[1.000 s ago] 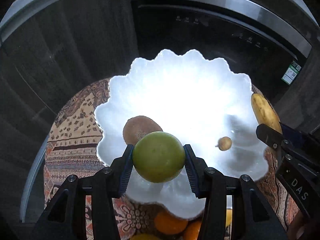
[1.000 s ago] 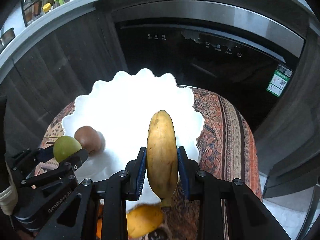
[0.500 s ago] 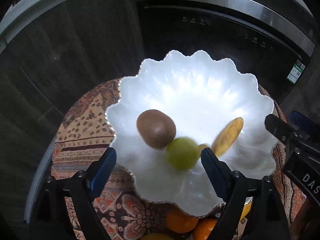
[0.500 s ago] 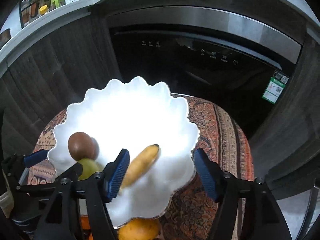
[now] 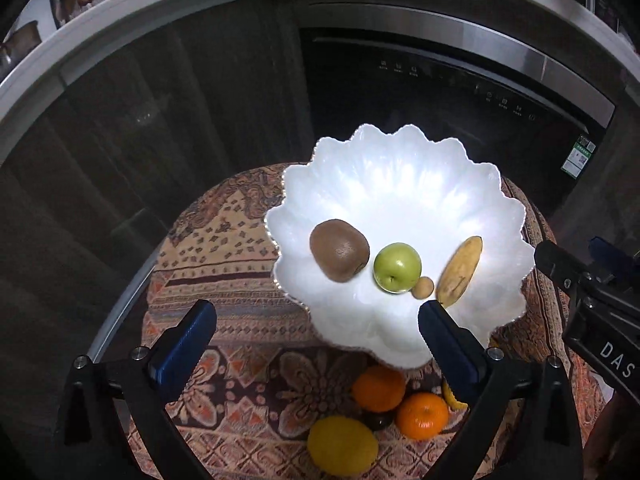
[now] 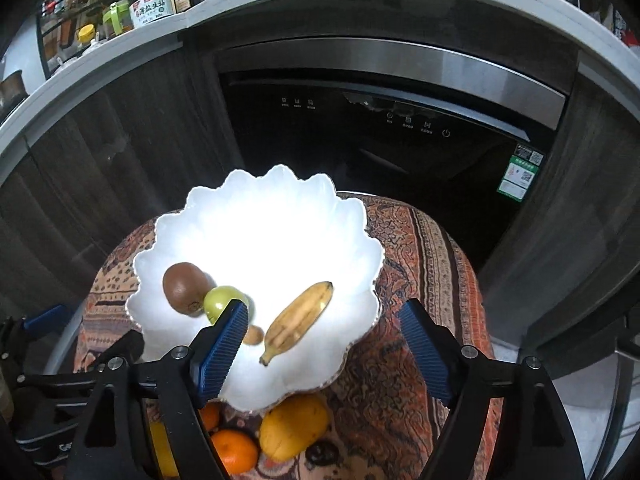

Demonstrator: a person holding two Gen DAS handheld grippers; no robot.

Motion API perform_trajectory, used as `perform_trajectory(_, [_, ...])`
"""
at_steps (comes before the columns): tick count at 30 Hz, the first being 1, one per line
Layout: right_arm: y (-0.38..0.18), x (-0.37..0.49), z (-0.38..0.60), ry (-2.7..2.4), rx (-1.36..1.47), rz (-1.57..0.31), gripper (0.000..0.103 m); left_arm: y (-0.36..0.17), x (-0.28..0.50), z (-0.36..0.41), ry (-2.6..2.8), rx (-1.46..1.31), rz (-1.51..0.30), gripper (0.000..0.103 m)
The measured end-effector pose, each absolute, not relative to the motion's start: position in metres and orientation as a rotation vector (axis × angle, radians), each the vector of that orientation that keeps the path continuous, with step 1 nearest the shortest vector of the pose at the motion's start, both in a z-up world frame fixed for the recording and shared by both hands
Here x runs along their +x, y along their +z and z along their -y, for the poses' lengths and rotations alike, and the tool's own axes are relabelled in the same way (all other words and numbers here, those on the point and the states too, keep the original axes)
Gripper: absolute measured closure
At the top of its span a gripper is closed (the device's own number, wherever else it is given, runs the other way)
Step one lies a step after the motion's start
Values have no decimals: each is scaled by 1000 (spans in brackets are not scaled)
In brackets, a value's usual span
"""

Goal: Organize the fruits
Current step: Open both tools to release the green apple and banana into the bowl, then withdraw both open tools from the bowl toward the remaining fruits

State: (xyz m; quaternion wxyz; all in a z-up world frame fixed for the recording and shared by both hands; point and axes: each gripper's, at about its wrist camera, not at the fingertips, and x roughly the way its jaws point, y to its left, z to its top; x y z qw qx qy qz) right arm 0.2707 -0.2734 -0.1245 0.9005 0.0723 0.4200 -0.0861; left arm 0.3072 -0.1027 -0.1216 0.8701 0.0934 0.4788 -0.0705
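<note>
A white scalloped bowl stands on a patterned cloth. In it lie a brown kiwi, a green apple, a small brown fruit and a spotted banana. My left gripper hangs above the bowl's near rim, jaws opening wide, nothing between them. My right gripper hovers over the bowl's right side, jaws also opening and empty, with the banana lying free below. Each gripper shows at the edge of the other's view.
Two oranges and a yellow lemon lie on the cloth in front of the bowl. A large yellow fruit lies there too. A dark appliance front and cabinets stand behind; bottles line the counter.
The left gripper opened and dropped the green apple into the bowl. The right gripper opened and let the banana fall in. Both grippers then rose and drew back from the bowl.
</note>
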Motion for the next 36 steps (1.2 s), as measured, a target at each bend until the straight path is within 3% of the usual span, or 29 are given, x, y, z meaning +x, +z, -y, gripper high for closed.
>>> perform_trajectory(15, [-102,235,262,-169,130,-858,24,-97,269,90,-152,183,-954,0])
perform_trajectory(36, [-117,198,240,-145,113,-871,24,-111,230,74,-141,208,-939,0])
